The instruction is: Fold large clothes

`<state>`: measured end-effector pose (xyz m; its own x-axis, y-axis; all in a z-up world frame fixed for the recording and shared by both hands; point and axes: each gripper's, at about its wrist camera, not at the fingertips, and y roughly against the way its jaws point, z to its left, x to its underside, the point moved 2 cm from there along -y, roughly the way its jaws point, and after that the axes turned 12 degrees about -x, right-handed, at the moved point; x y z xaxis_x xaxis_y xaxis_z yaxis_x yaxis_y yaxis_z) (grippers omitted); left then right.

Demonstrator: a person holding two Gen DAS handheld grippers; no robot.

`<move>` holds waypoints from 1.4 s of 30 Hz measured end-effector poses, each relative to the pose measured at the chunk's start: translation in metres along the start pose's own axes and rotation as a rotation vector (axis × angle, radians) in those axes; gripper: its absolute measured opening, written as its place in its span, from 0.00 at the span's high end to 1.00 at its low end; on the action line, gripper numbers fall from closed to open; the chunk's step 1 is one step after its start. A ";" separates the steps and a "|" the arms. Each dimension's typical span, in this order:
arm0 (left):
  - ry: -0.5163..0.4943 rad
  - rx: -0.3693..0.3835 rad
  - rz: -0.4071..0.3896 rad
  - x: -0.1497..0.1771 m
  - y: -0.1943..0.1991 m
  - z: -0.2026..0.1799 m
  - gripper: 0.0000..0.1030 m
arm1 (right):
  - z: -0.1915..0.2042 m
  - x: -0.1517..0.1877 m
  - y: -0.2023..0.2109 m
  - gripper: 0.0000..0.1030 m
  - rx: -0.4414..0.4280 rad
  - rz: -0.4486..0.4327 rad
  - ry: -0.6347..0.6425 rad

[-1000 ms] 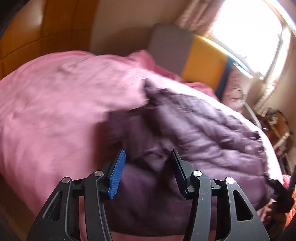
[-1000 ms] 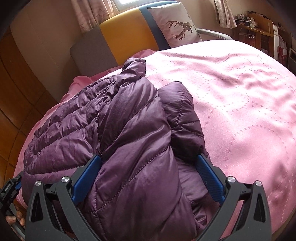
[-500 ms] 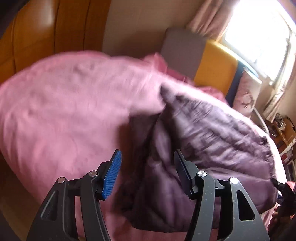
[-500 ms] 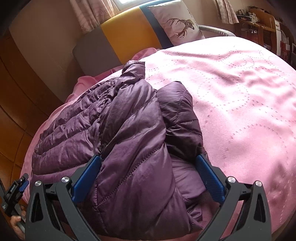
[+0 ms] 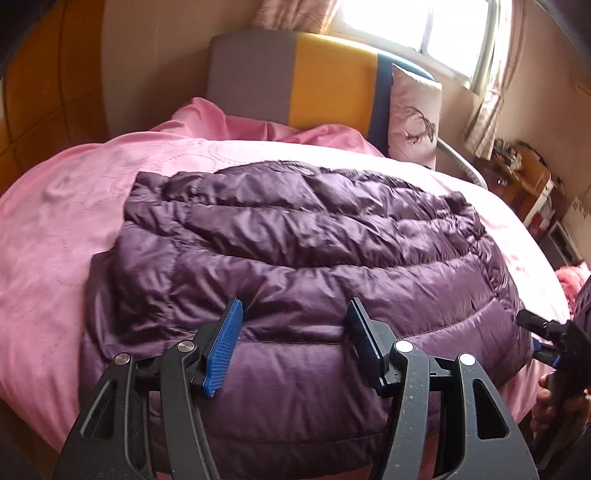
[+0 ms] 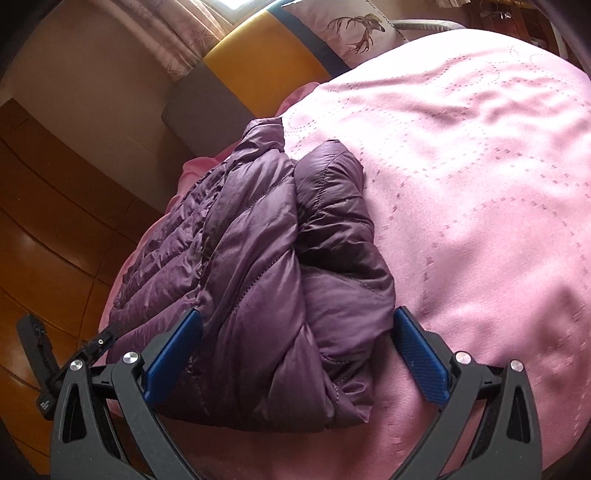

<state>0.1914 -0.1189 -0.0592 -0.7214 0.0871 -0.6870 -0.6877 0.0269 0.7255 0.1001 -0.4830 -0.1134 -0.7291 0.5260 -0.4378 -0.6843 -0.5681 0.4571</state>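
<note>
Jacket [image 5: 303,258], a purple quilted down one, lies folded on the pink bedspread [image 5: 55,229] and fills the middle of my left wrist view; its long quilted channels run from nine to three o'clock, with the near hem bulging toward six; my left gripper [image 5: 293,321] sits at six o'clock over that hem, its blue pads [image 5: 225,343] spread apart and nothing pinched between them, the fabric only lying beneath the gap; at about four o'clock in the same view I can see the tip of my right gripper [image 5: 546,336] at the jacket's end, with part of a hand [image 5: 554,406] below it; from the right wrist view the jacket [image 6: 258,266] runs from six up toward eleven o'clock, its folded layers stacked with the collar end farthest from me; my right gripper [image 6: 299,339] is at six o'clock with its fingers [image 6: 421,362] spread wide on either side of the jacket's near end; the pads sit just beside the bulging fabric, and I see no squeeze on it; the bedspread [image 6: 480,166] spreads out from twelve to four o'clock; a grey, yellow and blue headboard [image 5: 314,74] stands at twelve o'clock in the left view, with a deer-print pillow [image 5: 415,114] leaning at one o'clock and a curtained window [image 5: 424,29] above it; wooden flooring [image 6: 55,240] shows at nine o'clock in the right view.
</note>
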 end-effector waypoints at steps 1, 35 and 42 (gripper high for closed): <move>-0.004 0.002 0.000 0.001 0.000 -0.002 0.44 | -0.001 0.000 0.000 0.02 -0.021 0.001 -0.010; -0.028 0.040 0.031 0.017 -0.023 -0.015 0.44 | 0.044 0.018 -0.023 0.67 -0.084 0.079 0.029; 0.001 0.074 0.043 0.020 -0.025 -0.010 0.44 | 0.086 0.014 -0.023 0.71 -0.087 0.062 0.092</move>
<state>0.1935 -0.1280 -0.0920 -0.7501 0.0886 -0.6554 -0.6484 0.0966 0.7551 0.1051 -0.4087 -0.0633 -0.7634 0.4303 -0.4817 -0.6318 -0.6528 0.4181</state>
